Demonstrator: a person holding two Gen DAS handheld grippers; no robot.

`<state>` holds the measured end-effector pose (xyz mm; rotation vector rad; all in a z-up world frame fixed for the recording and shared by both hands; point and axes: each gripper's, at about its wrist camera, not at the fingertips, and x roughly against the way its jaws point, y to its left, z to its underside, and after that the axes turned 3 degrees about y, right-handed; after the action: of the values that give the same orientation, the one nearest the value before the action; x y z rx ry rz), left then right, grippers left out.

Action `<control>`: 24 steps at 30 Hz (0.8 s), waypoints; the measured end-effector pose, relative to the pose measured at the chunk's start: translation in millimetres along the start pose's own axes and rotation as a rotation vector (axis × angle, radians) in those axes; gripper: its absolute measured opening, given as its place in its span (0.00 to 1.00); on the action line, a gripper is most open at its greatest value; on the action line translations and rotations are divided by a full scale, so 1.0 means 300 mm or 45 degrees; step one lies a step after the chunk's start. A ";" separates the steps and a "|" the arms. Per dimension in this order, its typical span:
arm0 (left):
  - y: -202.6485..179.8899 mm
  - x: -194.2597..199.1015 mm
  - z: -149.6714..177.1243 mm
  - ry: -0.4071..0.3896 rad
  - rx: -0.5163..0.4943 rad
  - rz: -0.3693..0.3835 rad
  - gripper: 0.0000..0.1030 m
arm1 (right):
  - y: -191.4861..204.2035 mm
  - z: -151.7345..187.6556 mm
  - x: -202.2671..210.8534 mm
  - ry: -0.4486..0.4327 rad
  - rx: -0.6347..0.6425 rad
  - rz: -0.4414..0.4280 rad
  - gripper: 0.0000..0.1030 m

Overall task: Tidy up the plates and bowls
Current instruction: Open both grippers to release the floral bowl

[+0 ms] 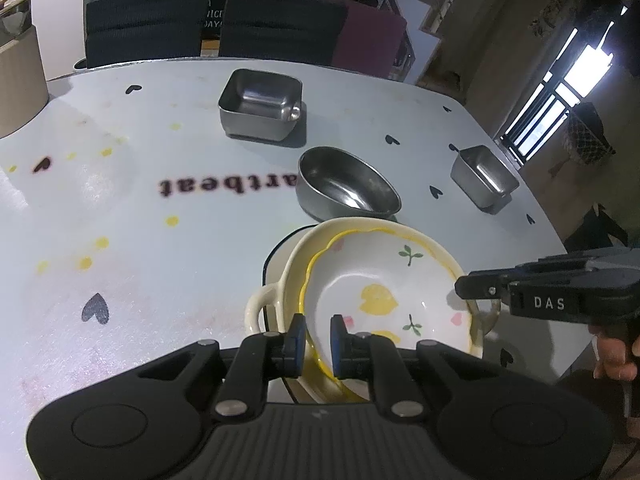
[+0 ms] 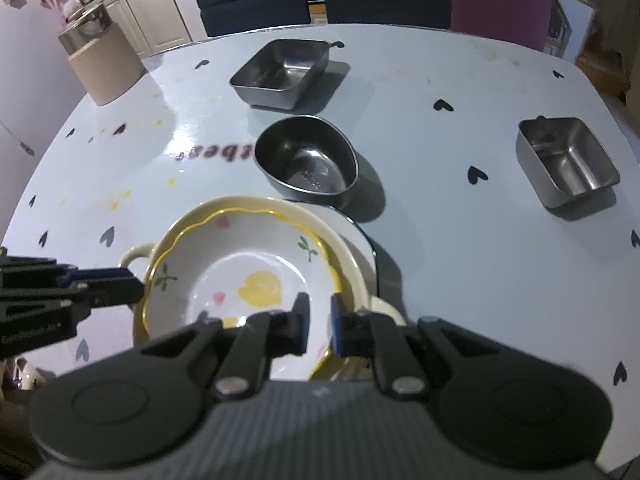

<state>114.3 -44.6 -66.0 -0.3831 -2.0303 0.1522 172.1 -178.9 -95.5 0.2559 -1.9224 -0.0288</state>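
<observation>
On the pale heart-printed table (image 1: 120,200), near its front edge, a flowered plate (image 1: 380,292) with a wavy yellow rim sits nested in a cream two-handled dish (image 1: 264,304), itself on a dark-rimmed white plate (image 2: 362,240). The left gripper (image 1: 318,344) is pinched on the flowered plate's left rim, blue pads either side. At the opposite rim, the right gripper (image 2: 319,320) has its jaws nearly together over the plate's edge; whether they actually clamp it I cannot tell. Behind the stack stands a round steel bowl (image 1: 346,188), farther back a square steel tin (image 1: 260,106), and off right a smaller steel tin (image 1: 484,176). Only the right wrist view shows the bowl's perforated bottom and a beige canister (image 2: 104,68); only the left shows a hand (image 1: 614,360).
</observation>
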 end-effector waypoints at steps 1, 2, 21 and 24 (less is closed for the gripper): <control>-0.001 0.004 0.001 -0.004 -0.001 -0.001 0.13 | 0.001 0.002 0.004 -0.002 0.002 -0.005 0.15; -0.002 0.008 0.000 -0.008 -0.002 -0.001 0.14 | 0.001 0.004 0.007 -0.005 0.004 -0.007 0.15; 0.012 0.068 -0.129 -0.196 0.074 -0.090 1.00 | 0.022 -0.084 0.180 -0.310 0.157 0.017 1.00; 0.032 0.036 -0.169 -0.212 0.150 -0.090 1.00 | -0.007 -0.153 0.178 -0.354 0.205 -0.007 1.00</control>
<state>156.2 -34.9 -35.6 -0.2310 -2.1839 0.2662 197.0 -186.5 -30.1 0.3817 -2.2036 0.0913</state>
